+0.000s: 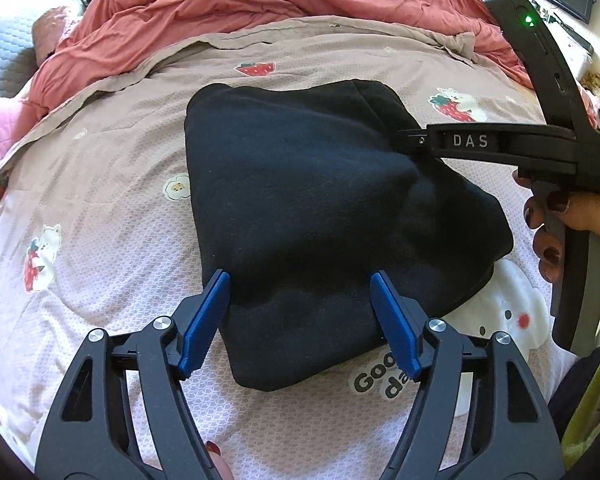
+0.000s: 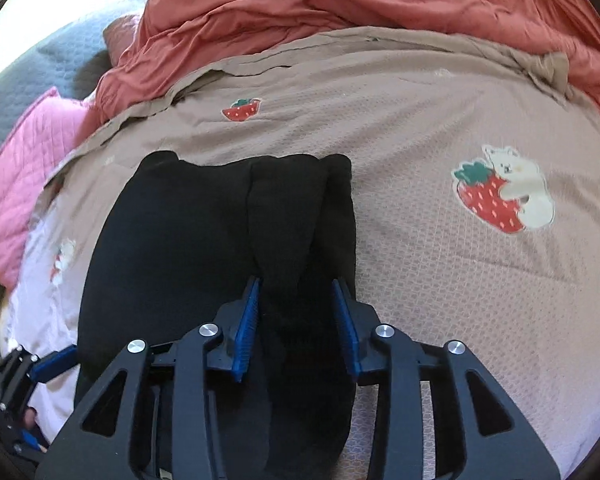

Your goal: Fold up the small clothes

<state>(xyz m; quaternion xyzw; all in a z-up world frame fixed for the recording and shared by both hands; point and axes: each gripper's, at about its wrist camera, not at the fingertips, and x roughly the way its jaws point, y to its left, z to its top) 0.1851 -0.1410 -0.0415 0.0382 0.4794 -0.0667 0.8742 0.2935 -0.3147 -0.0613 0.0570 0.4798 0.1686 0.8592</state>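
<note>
Black garment (image 1: pixel 320 208) lying mid-frame, long axis running bottom-to-top; right gripper (image 2: pixel 296 320) hovering released astride its right fold, nearer than released left gripper (image 1: pixel 300 320)

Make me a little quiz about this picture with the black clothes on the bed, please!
1. True or false: the left gripper has its blue fingers wide apart over the garment.
2. What fruit is printed on the blanket? A) banana B) strawberry C) apple
3. Fill in: the red quilt lies bunched at the ____ end of the bed, beyond the garment.

Key
1. True. The right gripper is open too, straddling a fold near the garment's right edge.
2. B. One strawberry has a white bear hugging it.
3. Far.
</note>
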